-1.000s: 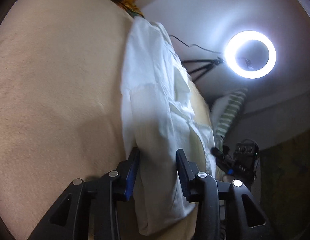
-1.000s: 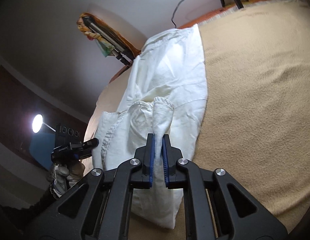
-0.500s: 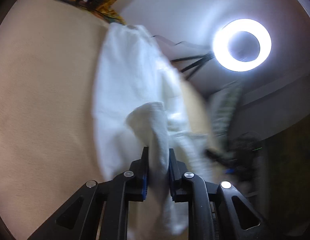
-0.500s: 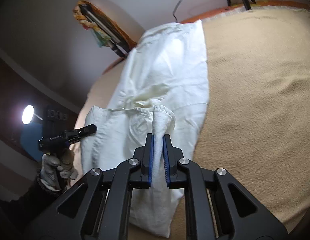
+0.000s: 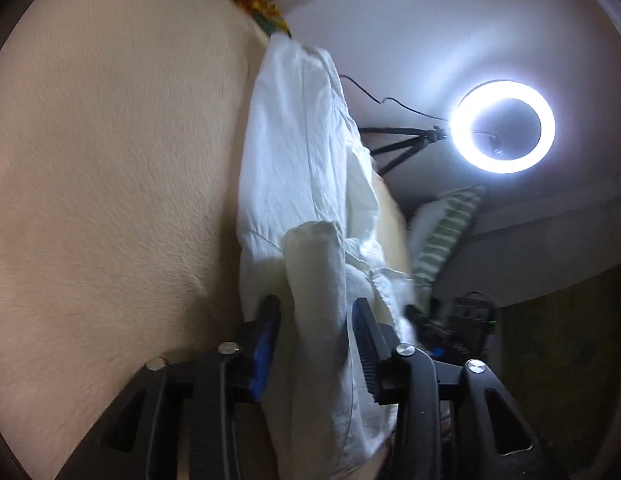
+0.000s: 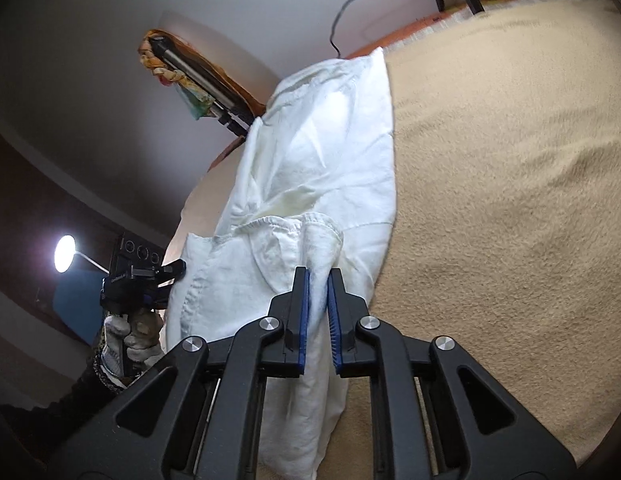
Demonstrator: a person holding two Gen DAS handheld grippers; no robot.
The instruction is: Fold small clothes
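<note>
Two wrist views: both are looking along the gripper fingers over one bed.
Blanket (image 5: 110, 200): beige and fuzzy, it is covering the surface, filling the 9 o'clock half of the left view and the 3 o'clock half of the right view.
Garment (image 6: 318, 168): white and creased, it is lying lengthwise on the blanket, running from the 12 o'clock area down to the 6 o'clock edge in both views; its near end is bunching up into a raised fold at each gripper.
Ring light (image 5: 504, 126): it is glowing at 2 o'clock in the left view, sitting on a dark tripod (image 5: 398, 144) beside the garment's far part.
Striped pillow (image 5: 442, 236): green and white, it is lying at 4 o'clock of the left view, past the bed edge.
Left gripper (image 5: 316, 344): its jaws are opening, standing apart on either side of a raised fold of the garment; the pads are not pressing on the cloth, with a gap showing on each side.
Right gripper (image 6: 318, 312): its jaws are standing nearly closed, pinching a thin ridge of the garment between the blue pads at 6 o'clock.
Gloved hand (image 6: 126, 332): it is gripping the other gripper's handle at 8 o'clock in the right view, just beside the garment's edge.
</note>
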